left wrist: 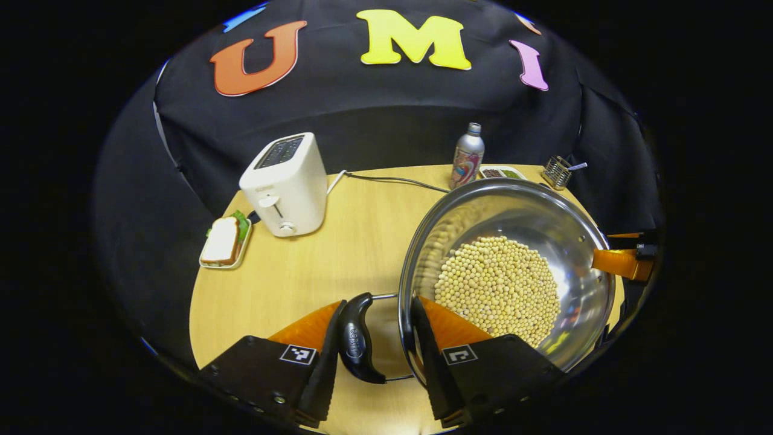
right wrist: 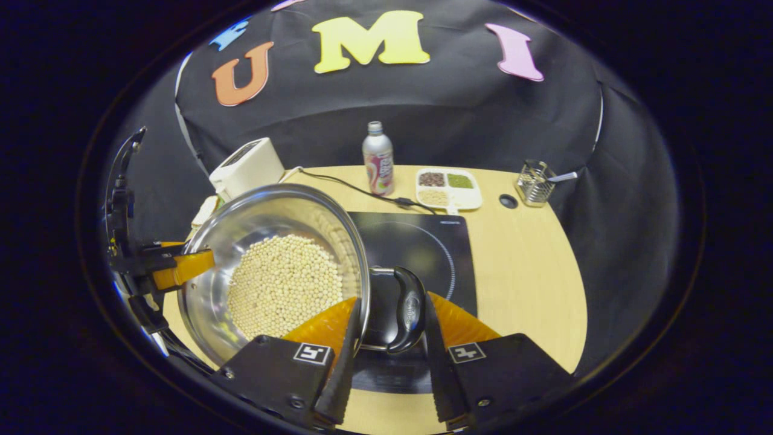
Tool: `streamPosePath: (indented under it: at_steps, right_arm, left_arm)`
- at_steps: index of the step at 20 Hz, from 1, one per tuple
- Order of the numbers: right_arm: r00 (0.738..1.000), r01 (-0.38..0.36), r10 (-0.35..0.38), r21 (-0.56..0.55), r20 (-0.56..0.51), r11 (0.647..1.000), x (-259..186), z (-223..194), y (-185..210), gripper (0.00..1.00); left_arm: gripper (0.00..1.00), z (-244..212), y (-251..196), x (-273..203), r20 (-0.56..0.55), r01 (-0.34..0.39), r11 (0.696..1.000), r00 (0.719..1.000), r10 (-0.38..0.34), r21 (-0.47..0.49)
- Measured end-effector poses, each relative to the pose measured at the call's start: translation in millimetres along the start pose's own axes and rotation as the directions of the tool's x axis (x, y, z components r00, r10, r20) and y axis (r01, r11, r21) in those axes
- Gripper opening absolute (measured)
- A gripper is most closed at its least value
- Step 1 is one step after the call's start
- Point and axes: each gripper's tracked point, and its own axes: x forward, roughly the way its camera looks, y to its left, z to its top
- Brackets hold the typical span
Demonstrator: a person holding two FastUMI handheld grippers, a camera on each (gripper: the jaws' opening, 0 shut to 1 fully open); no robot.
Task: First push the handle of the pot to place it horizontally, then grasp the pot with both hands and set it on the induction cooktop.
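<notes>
Black cloth wall (right wrist: 423,115) hangs behind a light wooden table (left wrist: 338,254)

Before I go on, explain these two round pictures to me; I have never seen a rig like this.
No robot here: a person holds one pair of tongs in each hand, and a camera rides on each. The left gripper view looks along the left tongs, the right gripper view along the right tongs. Each pair clamps a black side handle and the rim of a steel pot holding pale beans. On the wooden table: a toaster, a sandwich, a bottle and a black induction cooktop.
</notes>
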Motion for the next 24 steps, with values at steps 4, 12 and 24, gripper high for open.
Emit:
streamPosePath:
  at_steps: [4,12,24]
  right_arm:
    - [1.0,0.019,-0.019,0.016,-0.008,1.0,-4,-2,-42,0.54]
    - [1.0,0.021,-0.02,0.01,-0.021,1.0,4,5,-99,0.54]
    - [0.999,0.006,-0.007,-0.011,-0.048,1.0,47,23,-123,0.55]
  left_arm:
    - [0.61,5,-38,7,-0.004,0.021,1.0,1.0,-0.021,0.008]
    - [0.61,5,-87,22,-0.018,0.028,1.0,0.999,-0.028,-0.014]
    - [0.61,13,-102,57,-0.06,-0.004,0.999,0.998,0.001,-0.048]
